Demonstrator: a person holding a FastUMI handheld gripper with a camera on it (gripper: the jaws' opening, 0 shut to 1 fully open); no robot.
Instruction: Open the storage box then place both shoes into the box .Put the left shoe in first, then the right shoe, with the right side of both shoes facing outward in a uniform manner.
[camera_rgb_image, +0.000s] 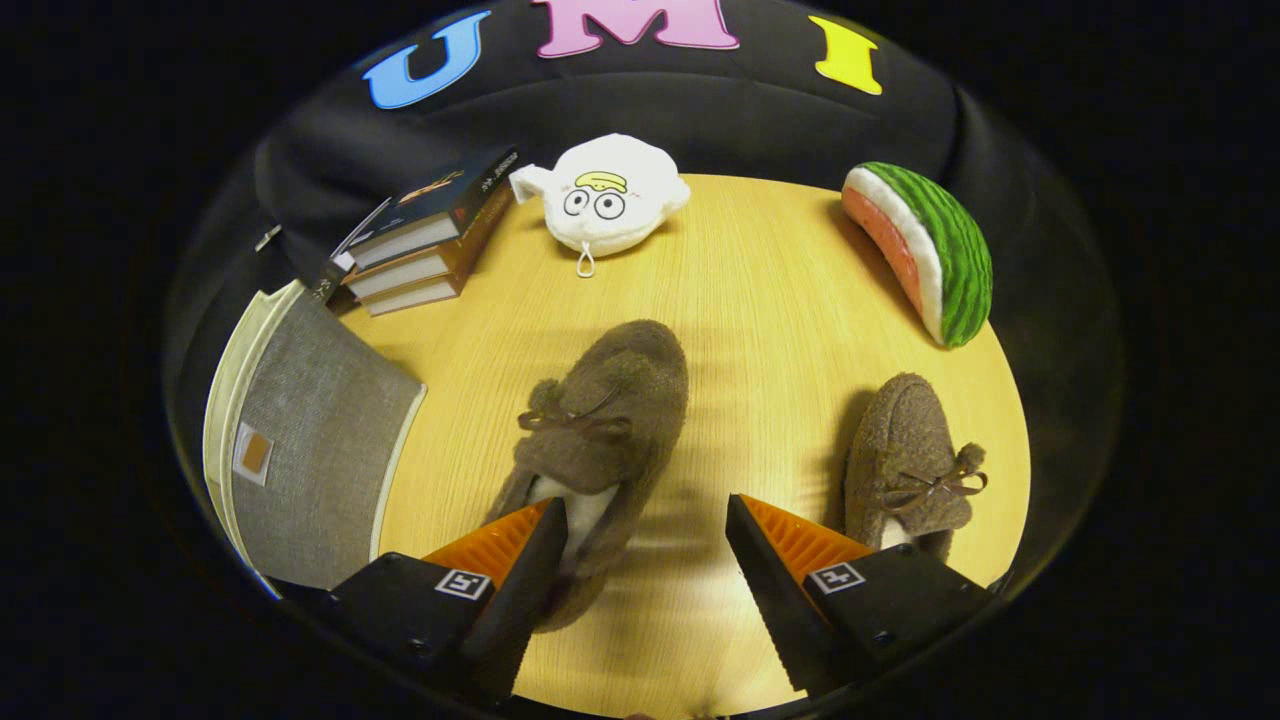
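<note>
Two fuzzy brown shoes with small bows lie on the round wooden table (760, 300). One shoe (605, 420) lies just ahead of my left finger (530, 545), its heel end partly hidden behind that finger. The other shoe (910, 465) lies beyond my right finger (775, 550), off to its outer side. The grey fabric storage box (310, 450) stands left of the fingers, its lid down. My gripper (648, 525) is open above the table with nothing between the fingers.
A stack of books (430, 240) sits beyond the box. A white plush toy (605, 195) lies at the table's far side, and a watermelon-slice toy (925, 250) lies at the far right. Bare wood spans between the two shoes.
</note>
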